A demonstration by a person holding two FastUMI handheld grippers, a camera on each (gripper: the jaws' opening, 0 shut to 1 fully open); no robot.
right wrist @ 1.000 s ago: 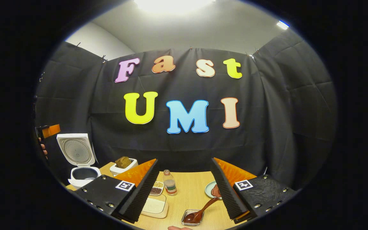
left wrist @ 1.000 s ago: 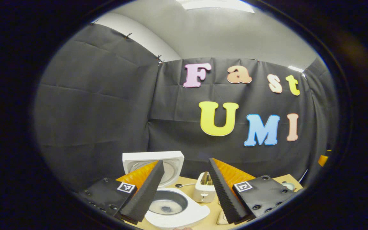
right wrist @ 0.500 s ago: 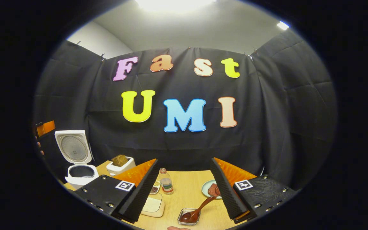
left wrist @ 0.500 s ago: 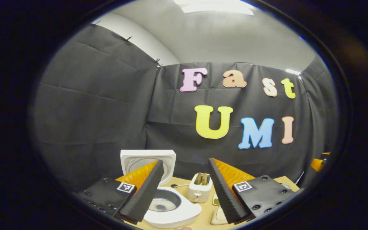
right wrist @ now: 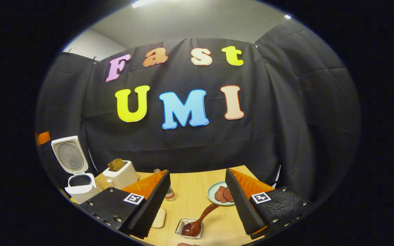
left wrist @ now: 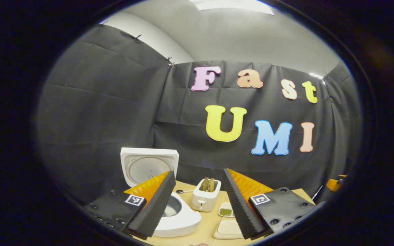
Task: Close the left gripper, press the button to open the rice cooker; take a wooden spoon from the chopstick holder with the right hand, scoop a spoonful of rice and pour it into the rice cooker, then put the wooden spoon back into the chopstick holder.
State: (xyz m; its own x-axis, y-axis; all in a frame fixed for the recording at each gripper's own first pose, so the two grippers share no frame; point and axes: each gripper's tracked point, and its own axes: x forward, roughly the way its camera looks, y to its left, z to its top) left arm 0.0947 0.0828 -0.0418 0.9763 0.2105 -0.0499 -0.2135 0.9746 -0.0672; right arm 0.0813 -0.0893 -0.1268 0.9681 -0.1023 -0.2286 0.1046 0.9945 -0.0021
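1. In the left gripper view, the left gripper (left wrist: 198,205) is sitting at the bottom centre of the frame with its fingers spread wide apart and gripping nothing.
2. Lower left in that view, the rice cooker (left wrist: 180,220) is standing on the wooden table (left wrist: 207,230) with its lid (left wrist: 149,165) raised upright behind the pot; the left finger (left wrist: 154,208) is covering part of the pot's opening.
3. Just right of the cooker, between the two fingers, a white toaster (left wrist: 205,199) is holding slices of bread, and a small dish of something green (left wrist: 225,212) and a pale tray (left wrist: 227,228) are lying in front of it.
4. In the right gripper view, the right gripper (right wrist: 198,205) is hanging above the table (right wrist: 197,186) at the bottom centre, its fingers likewise wide apart and empty.
5. The wooden spoon (right wrist: 198,220) is resting at the bottom centre of that view, its bowl sitting in a small clear dish (right wrist: 189,228) and its handle slanting up to the right toward the right finger (right wrist: 243,205).
6. The rice cooker is showing at the far left edge of that view, lid up, with the toaster just beside it.
7. A pale green plate with reddish slices (right wrist: 220,194) is lying right of centre, and a small bottle (right wrist: 169,194) is standing partly hidden behind the left finger (right wrist: 154,205).
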